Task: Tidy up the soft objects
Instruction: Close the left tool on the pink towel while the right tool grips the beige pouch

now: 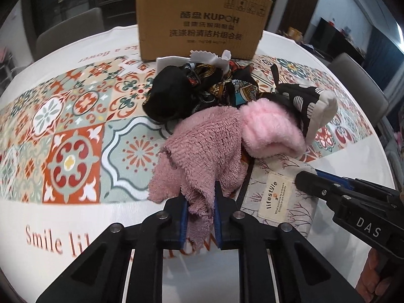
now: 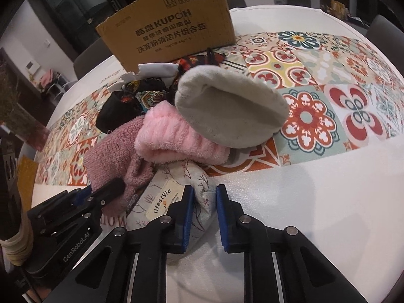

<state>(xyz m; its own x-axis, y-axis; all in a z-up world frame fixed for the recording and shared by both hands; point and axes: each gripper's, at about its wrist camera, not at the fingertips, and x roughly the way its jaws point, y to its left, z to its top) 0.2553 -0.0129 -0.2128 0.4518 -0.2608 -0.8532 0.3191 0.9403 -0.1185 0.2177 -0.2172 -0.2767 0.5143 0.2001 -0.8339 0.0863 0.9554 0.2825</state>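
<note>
left gripper (image 1: 202, 209) pinching mauve towel (image 1: 202, 146) | right gripper (image 2: 204, 214) pinching lifestyle pouch (image 2: 176, 197)

I see even, bright indoor light on the white tablecloth (image 1: 75, 40) ahead of both grippers, while the room beyond stays dim. To the right of the right gripper (image 2: 204, 217) a soft grey shadow lies on the cloth. Both fisheye views bow strongly toward dark, vignetted corners, and the far cardboard box (image 1: 202, 22) has slightly soft print.
</note>
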